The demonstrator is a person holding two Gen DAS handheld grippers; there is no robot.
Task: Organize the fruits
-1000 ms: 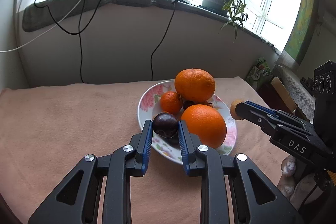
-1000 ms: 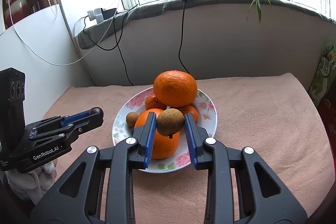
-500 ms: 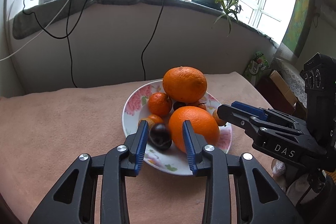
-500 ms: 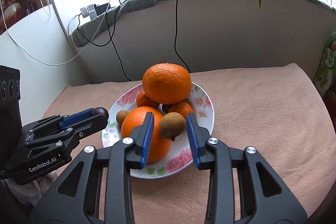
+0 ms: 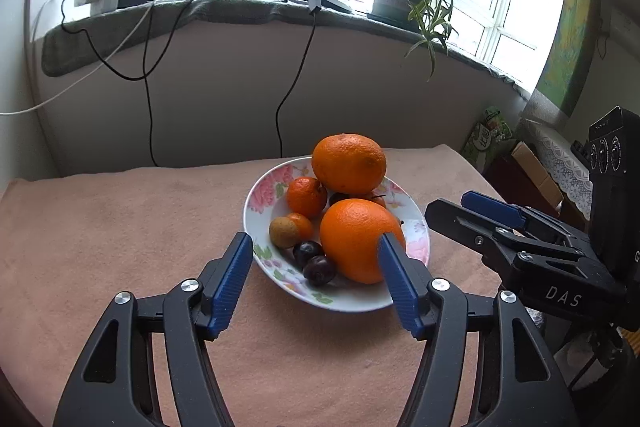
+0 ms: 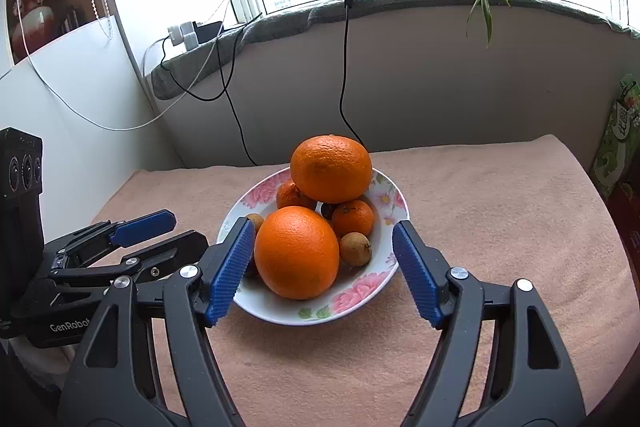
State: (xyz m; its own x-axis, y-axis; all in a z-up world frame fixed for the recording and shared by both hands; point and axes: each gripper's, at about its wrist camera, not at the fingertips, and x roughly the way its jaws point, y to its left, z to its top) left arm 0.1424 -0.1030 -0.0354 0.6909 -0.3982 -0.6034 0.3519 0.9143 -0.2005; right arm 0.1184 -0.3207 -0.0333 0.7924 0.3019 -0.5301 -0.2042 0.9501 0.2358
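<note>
- We have let go on both sides: the dark plum [image 5: 319, 269] and the brown fruit [image 6: 355, 248], pinched a second ago, now lie in the floral plate [image 5: 256, 203].
- Our left gripper [image 5: 316, 257] has just been opening; its jaws stand wide, clear of the fruit.
- Our right gripper [image 6: 324, 241] has just been opening too, jaws wide and gripping nothing.
- Two big oranges [image 6: 296, 257] are piled with small tangerines [image 5: 306, 197] on the plate, on the pink-covered worktop [image 5: 120, 227].
</note>
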